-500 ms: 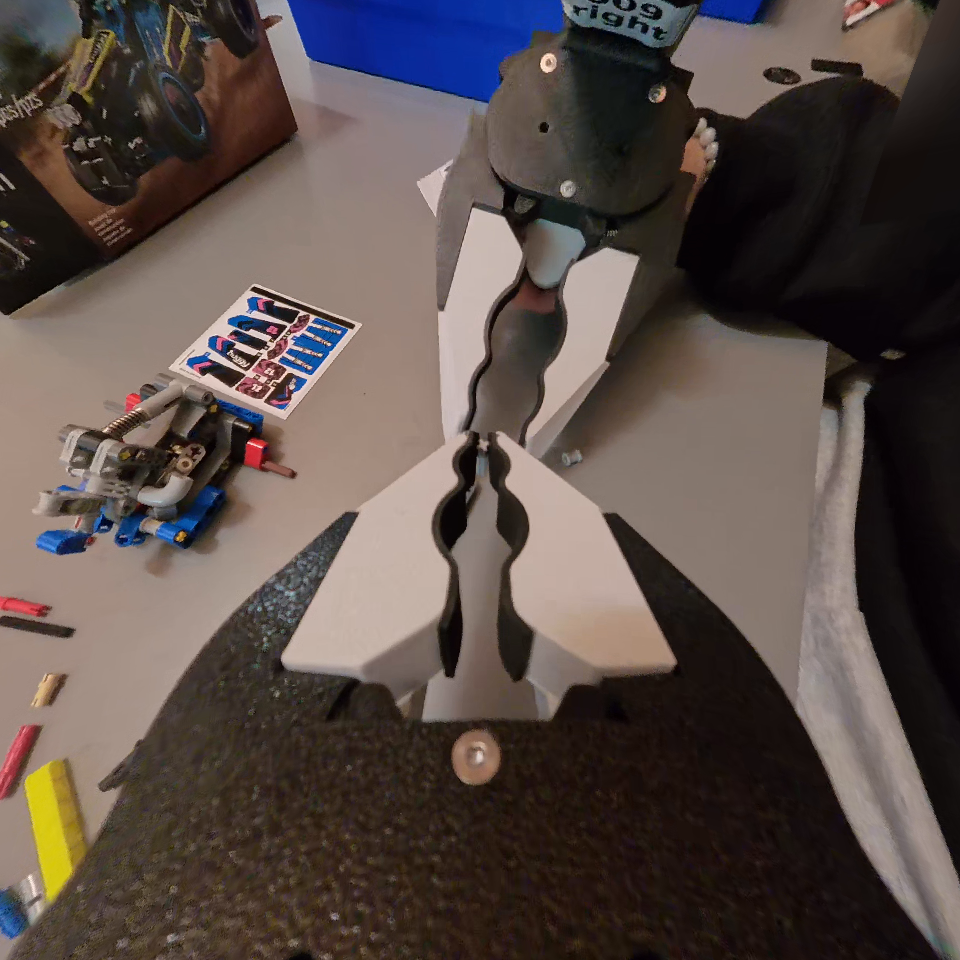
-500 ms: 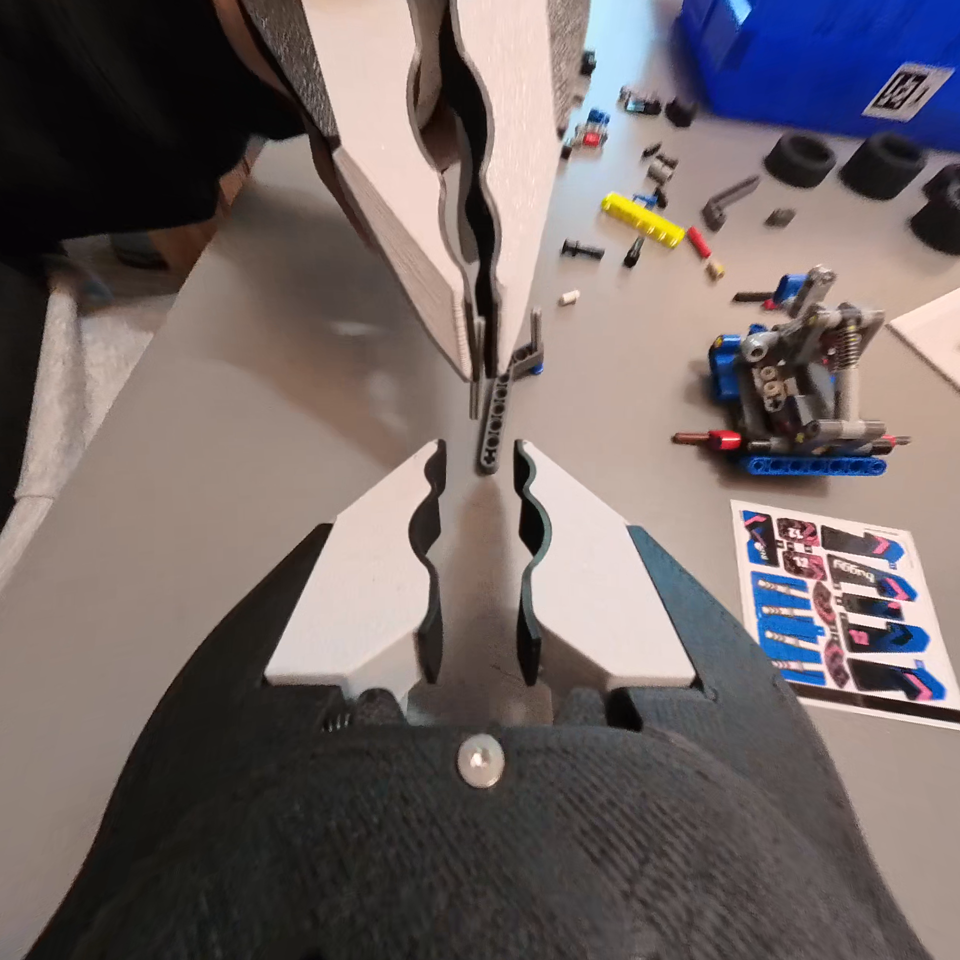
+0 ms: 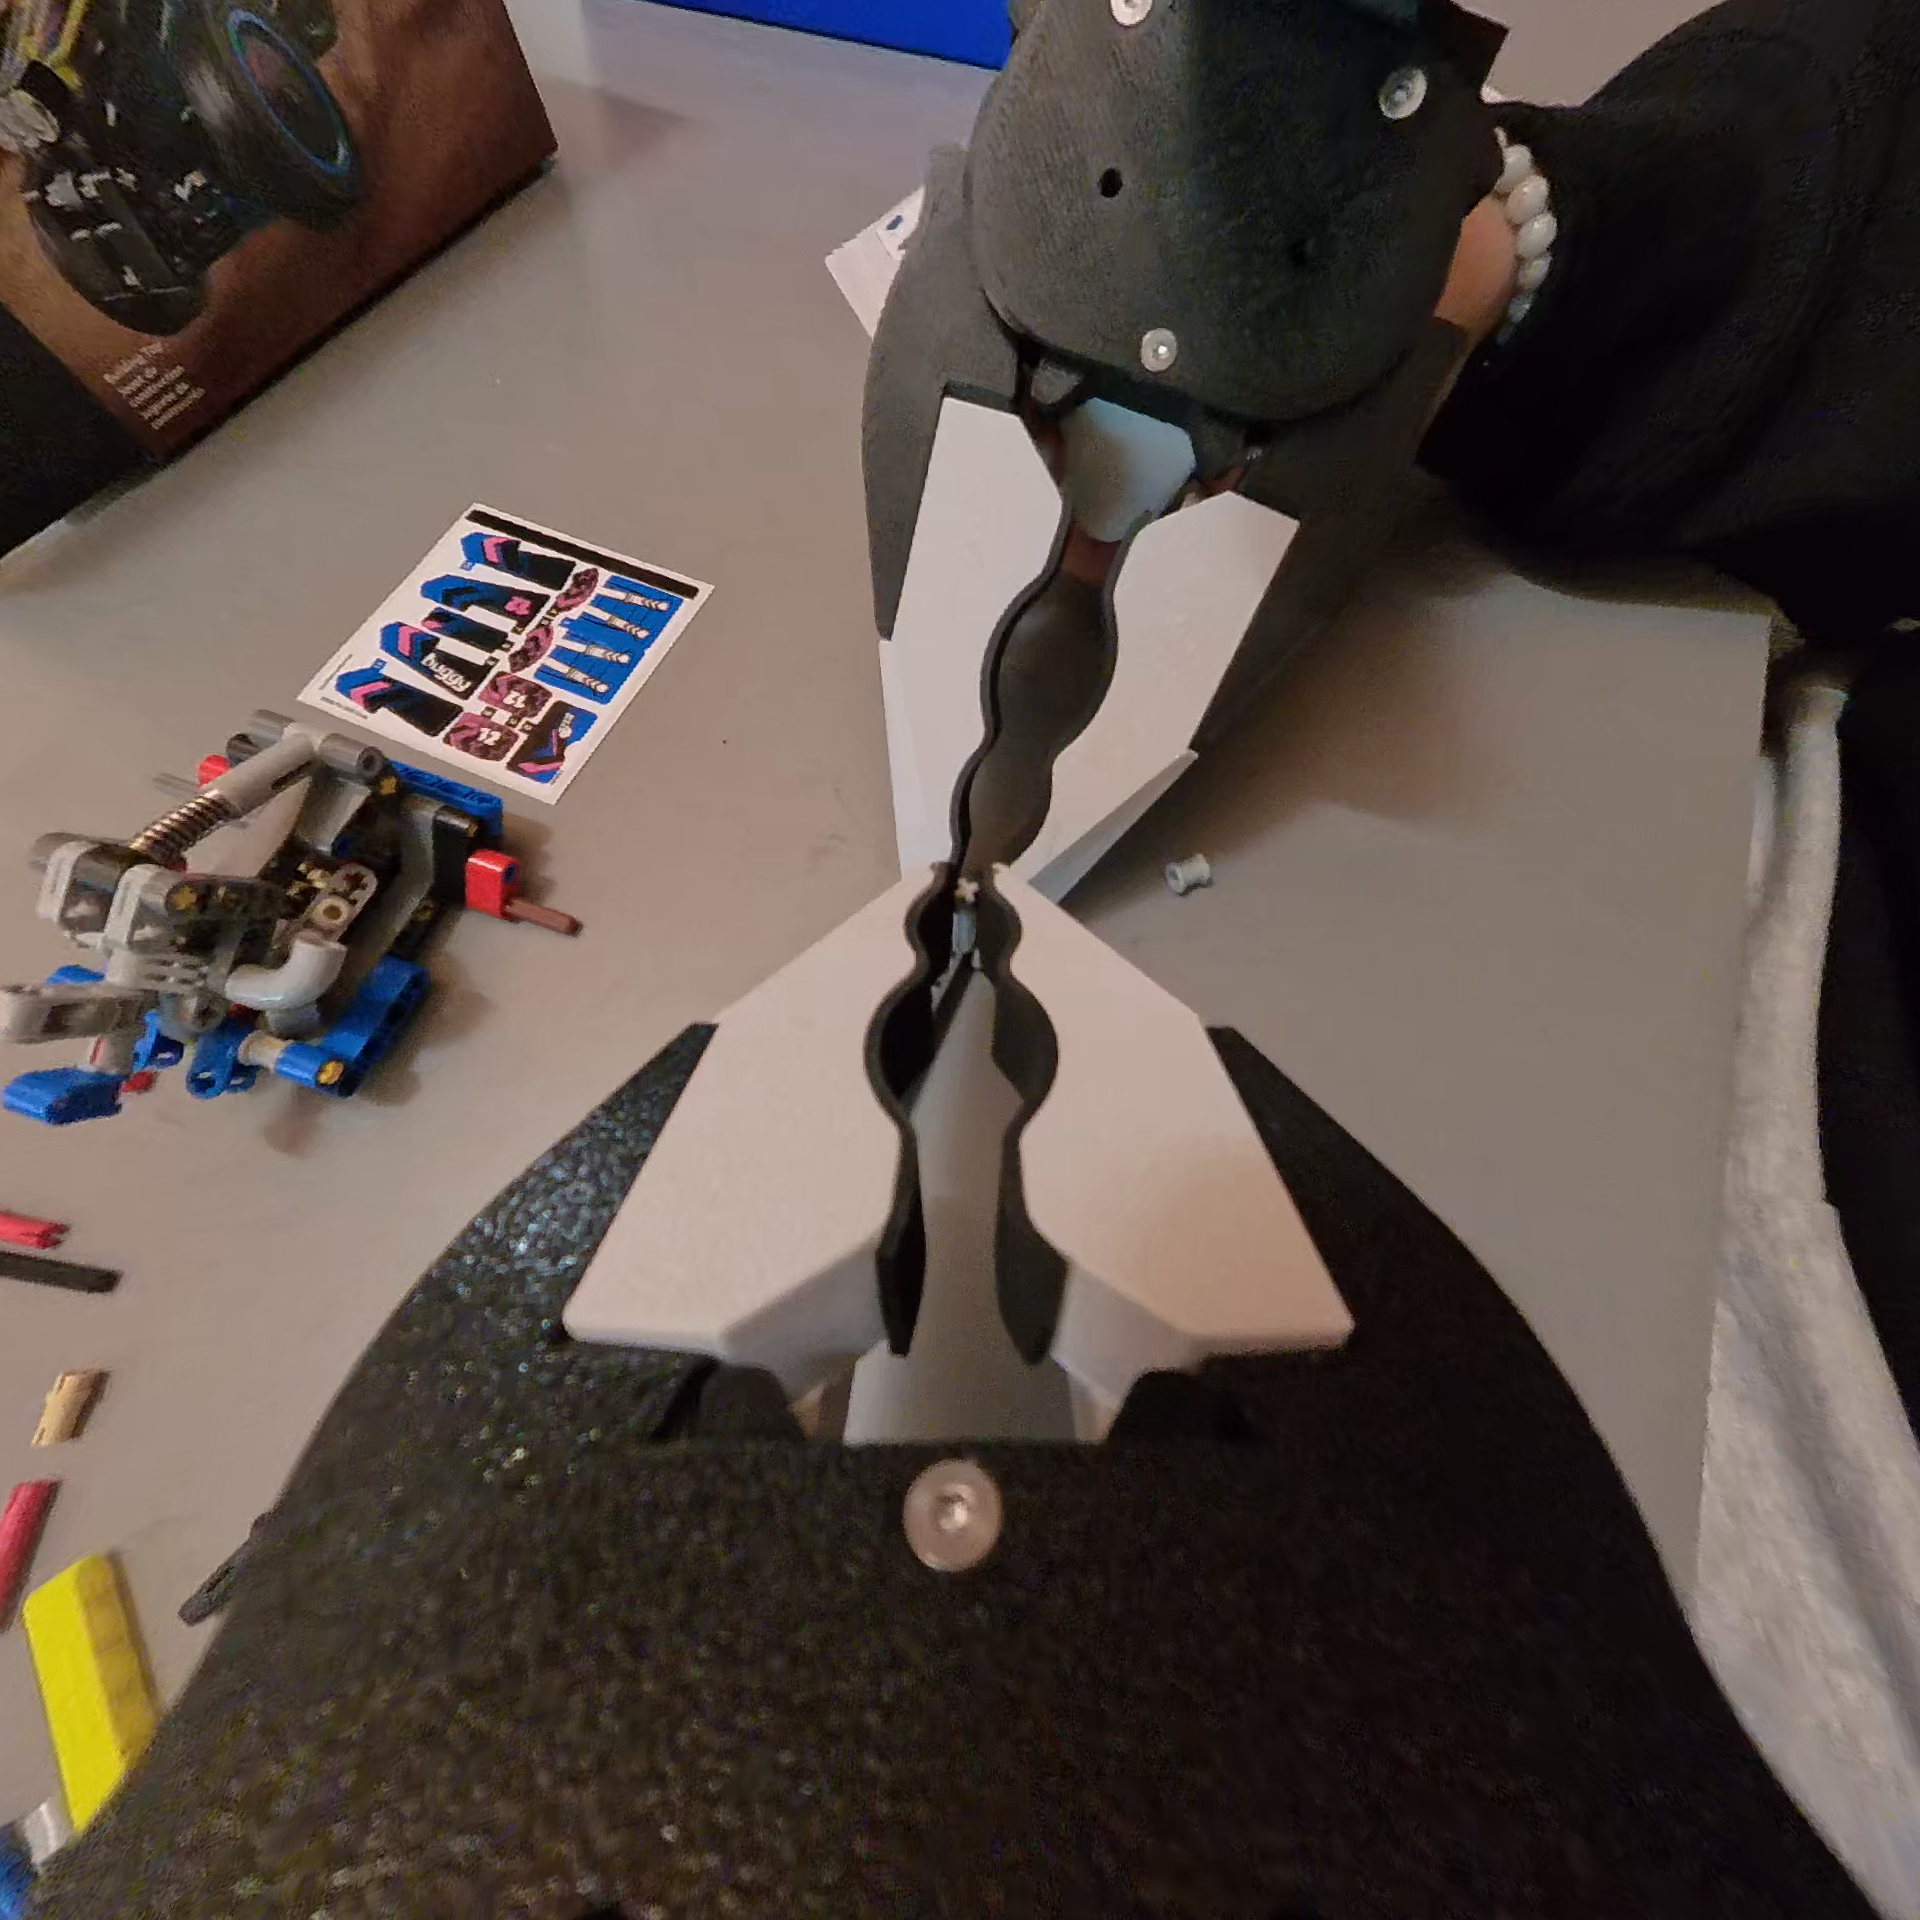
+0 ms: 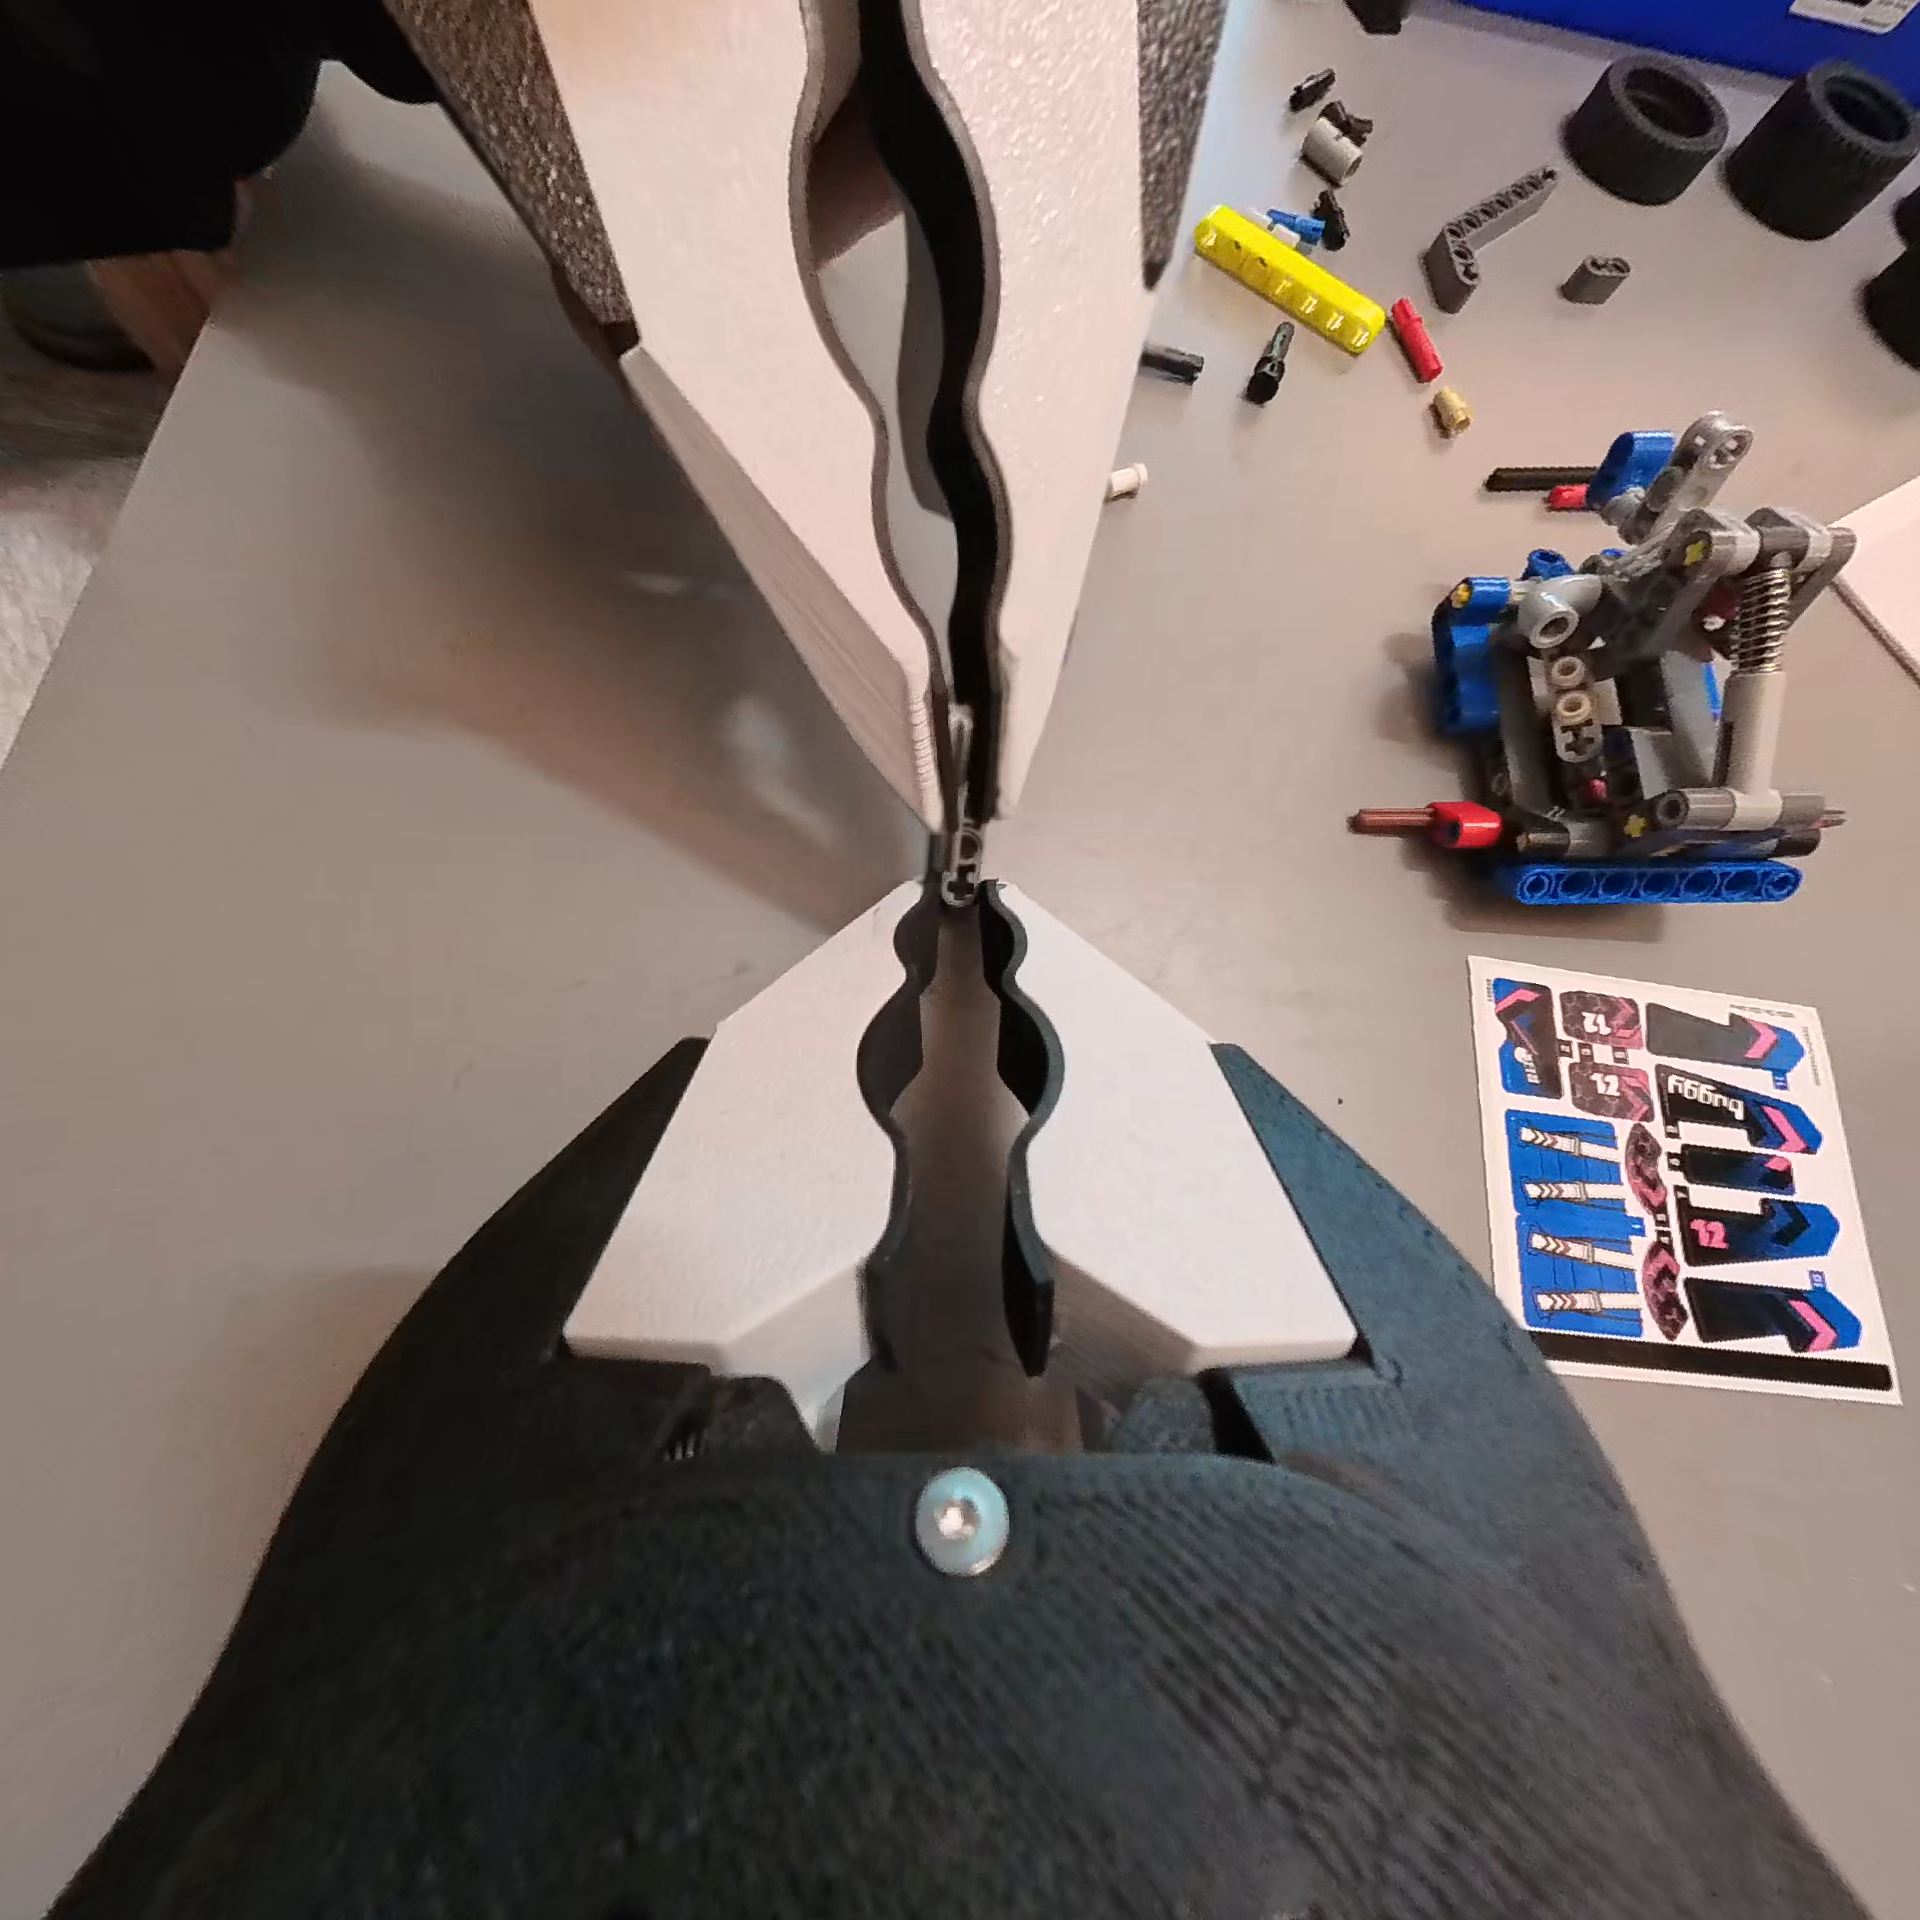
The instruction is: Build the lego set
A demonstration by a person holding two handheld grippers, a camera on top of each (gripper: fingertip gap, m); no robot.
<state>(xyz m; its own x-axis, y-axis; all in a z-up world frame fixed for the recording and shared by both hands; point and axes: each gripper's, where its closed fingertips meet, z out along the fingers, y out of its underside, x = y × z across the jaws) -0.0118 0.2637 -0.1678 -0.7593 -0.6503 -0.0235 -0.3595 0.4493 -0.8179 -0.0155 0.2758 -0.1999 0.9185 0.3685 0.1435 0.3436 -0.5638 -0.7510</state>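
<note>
Meeting tip to tip, left gripper (image 3: 966, 894) and right gripper (image 4: 961, 899) jaws both pinch one grey beam (image 4: 958, 857). Beam sits at 12 o'clock of the right jaws, above the bench (image 4: 416, 727).

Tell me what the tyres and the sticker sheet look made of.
The tyres look like matte black rubber: dull surface, ribbed tread, though it could be soft plastic. The sticker sheet looks like thin glossy printed paper or film: it lies flat on the table with white margins.

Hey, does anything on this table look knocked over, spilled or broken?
Nothing stands out. Loose parts lie scattered, the sticker sheet lies flat, and the half-built chassis sits intact. Both claws, left claw and right claw, pinch one small grey beam.
</note>
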